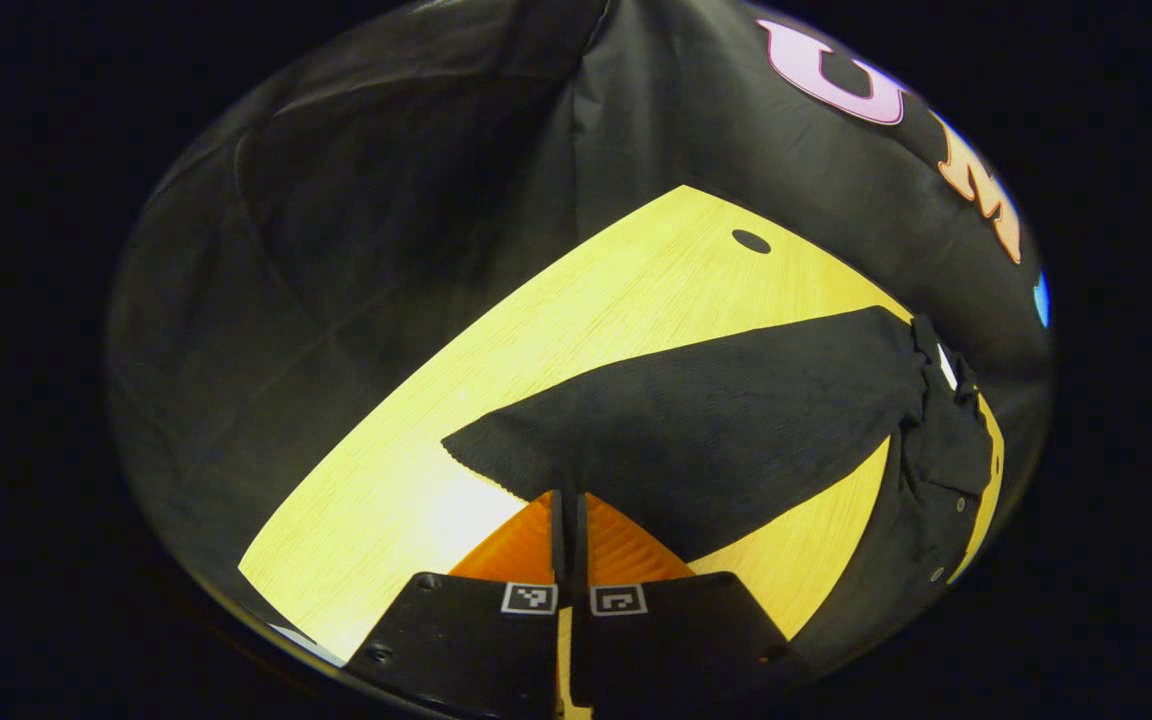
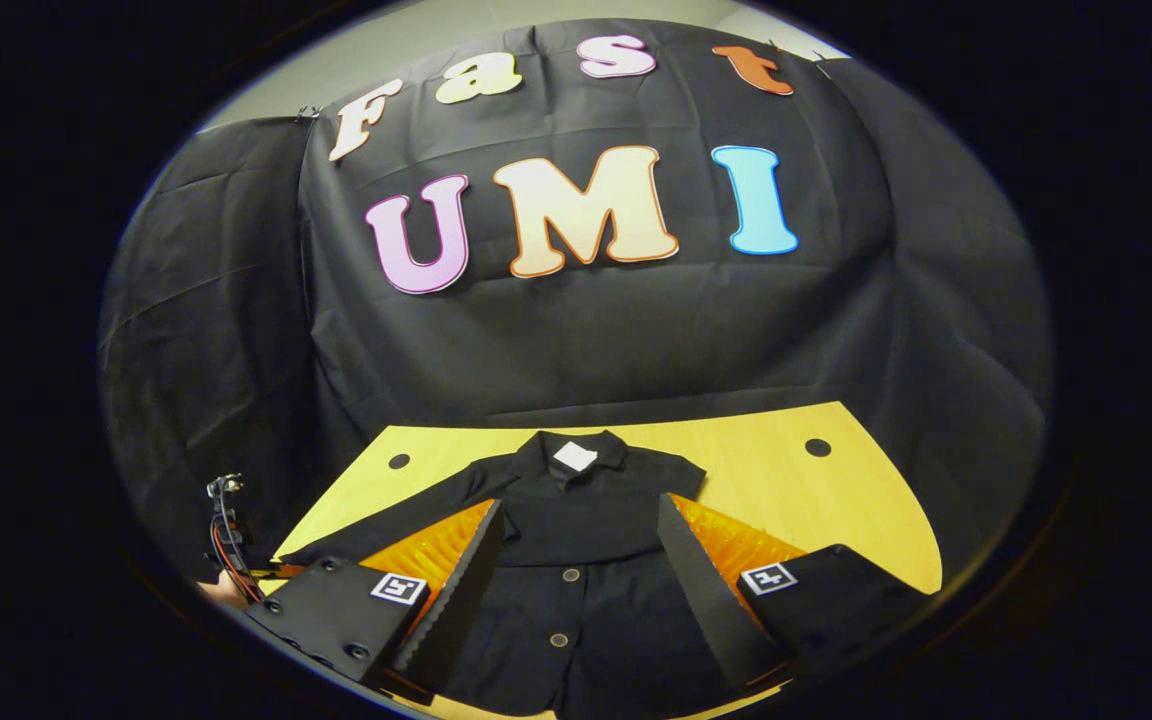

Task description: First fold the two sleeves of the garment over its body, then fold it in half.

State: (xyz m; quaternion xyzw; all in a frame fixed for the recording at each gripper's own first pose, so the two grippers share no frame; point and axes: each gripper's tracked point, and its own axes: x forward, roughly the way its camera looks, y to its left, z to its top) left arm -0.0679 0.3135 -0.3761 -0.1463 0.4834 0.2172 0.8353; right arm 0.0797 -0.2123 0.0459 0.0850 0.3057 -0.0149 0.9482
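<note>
Pinching the cuff of one sleeve [image 1: 706, 440], the left tongs [image 1: 568, 510] stand closed on the cloth, while the right tongs [image 2: 581, 560] hover spread wide above the buttoned front. The dark garment [image 2: 576, 520] lies flat on the bench [image 2: 836, 500], collar toward the far edge. It looks soft and limp; cuffs and hem corners seem the best holds.

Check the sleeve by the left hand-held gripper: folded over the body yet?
Not yet. The sleeve lies spread out flat on the table, away from the garment's body. The left hand-held gripper is shut at its cuff.
</note>
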